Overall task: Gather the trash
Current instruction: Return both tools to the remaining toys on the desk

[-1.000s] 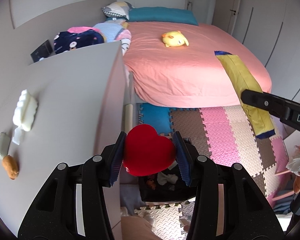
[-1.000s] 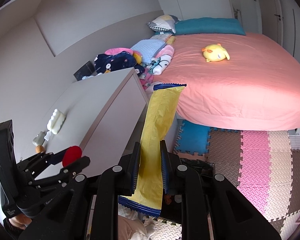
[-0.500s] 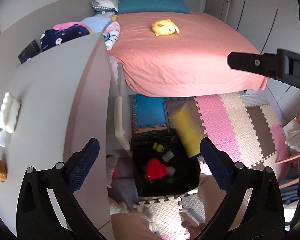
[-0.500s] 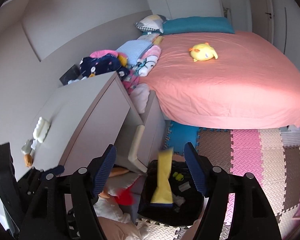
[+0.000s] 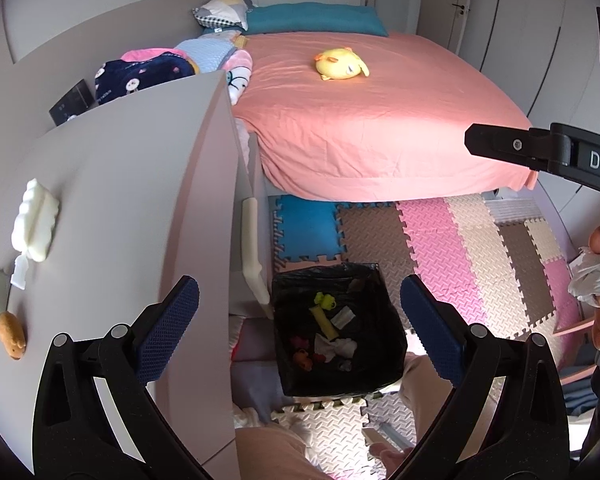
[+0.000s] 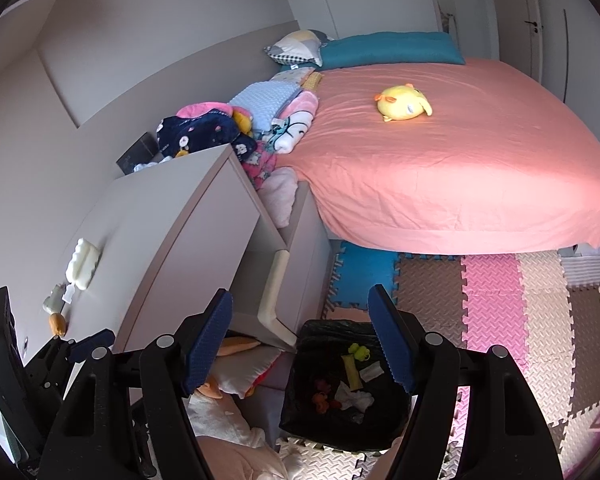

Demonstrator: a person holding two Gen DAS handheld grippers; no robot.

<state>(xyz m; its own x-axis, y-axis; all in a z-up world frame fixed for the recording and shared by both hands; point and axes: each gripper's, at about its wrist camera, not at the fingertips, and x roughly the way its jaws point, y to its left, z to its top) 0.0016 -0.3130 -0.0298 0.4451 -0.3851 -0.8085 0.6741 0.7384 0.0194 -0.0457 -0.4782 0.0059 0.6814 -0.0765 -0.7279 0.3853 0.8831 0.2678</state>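
A black-lined trash bin (image 5: 374, 276) stands on the foam mat floor beside the grey dresser. Inside lie a yellow wrapper (image 5: 323, 321), white crumpled paper (image 5: 340, 347), and small red and orange bits (image 5: 302, 354). My left gripper (image 5: 298, 330) is open and empty, held above the bin. My right gripper (image 6: 302, 338) is open and empty, also above the bin (image 6: 392, 438), with the wrapper (image 6: 351, 372) seen below it. The right gripper's arm (image 5: 540, 152) shows at the right edge of the left wrist view.
A grey dresser (image 5: 120, 200) at left carries a white cloud-shaped object (image 5: 34, 220) and small figures (image 5: 8, 330). A pink bed (image 5: 380, 112) with a yellow plush (image 5: 340, 64) lies beyond. Coloured foam mats (image 5: 460, 248) cover the floor. Clothes pile up beside the dresser (image 6: 236, 364).
Both grippers opened: the red heart fell from the left and the yellow wrapper from the right, and both landed in the bin. Both grippers stay wide open above it.
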